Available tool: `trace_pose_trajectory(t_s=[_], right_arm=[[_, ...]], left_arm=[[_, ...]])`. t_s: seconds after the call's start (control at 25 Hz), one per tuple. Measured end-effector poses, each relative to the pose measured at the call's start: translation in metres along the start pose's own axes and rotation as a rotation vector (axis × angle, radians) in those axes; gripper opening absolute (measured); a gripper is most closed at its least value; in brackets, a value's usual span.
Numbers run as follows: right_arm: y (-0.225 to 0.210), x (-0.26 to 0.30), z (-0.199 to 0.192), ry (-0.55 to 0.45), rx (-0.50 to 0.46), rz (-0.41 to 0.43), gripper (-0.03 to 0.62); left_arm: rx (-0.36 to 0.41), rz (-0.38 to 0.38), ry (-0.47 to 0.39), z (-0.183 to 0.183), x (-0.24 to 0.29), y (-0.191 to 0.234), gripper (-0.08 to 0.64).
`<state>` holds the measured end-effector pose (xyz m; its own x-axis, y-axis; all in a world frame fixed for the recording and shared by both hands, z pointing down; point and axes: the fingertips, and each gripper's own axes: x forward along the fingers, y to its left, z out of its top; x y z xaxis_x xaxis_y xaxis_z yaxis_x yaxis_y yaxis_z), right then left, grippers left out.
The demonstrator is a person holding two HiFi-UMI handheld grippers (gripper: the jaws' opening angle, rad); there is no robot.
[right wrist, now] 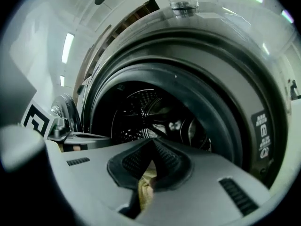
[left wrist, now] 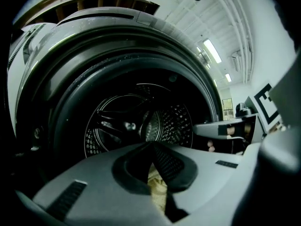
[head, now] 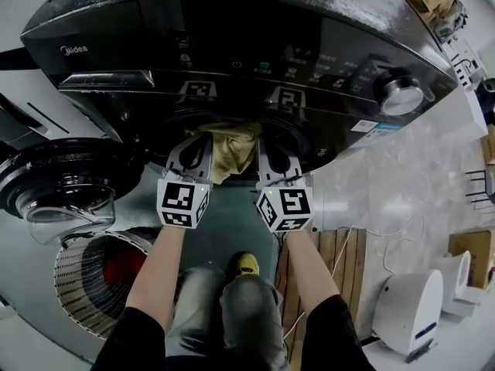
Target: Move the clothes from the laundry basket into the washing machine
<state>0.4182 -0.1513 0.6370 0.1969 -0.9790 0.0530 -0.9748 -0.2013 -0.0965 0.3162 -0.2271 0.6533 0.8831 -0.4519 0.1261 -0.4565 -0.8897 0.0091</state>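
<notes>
Head view: my left gripper (head: pixel 199 141) and right gripper (head: pixel 267 142) each clamp a tan, crumpled cloth (head: pixel 232 151) drooping downward at the mouth of the washing machine (head: pixel 232 45).

Brand name "Midea" in pale letters on the washing machine (head: pixel 232 45) front, upper left.

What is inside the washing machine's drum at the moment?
Of the drum, only bare perforated wall and ribs show. Its bottom is hidden behind the left tool and right tool, which pinch a tan cloth at the opening.
</notes>
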Motion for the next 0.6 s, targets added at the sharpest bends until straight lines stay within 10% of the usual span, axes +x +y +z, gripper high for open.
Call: trace_pose_trajectory(t_s=[0.6], right_arm=[[0.04,-0.064,0.115,0.048,0.114,-0.005,0.003]], left_arm=[[-0.038,-0.002,0.11,0.101,-0.082,-0.012,0.011]])
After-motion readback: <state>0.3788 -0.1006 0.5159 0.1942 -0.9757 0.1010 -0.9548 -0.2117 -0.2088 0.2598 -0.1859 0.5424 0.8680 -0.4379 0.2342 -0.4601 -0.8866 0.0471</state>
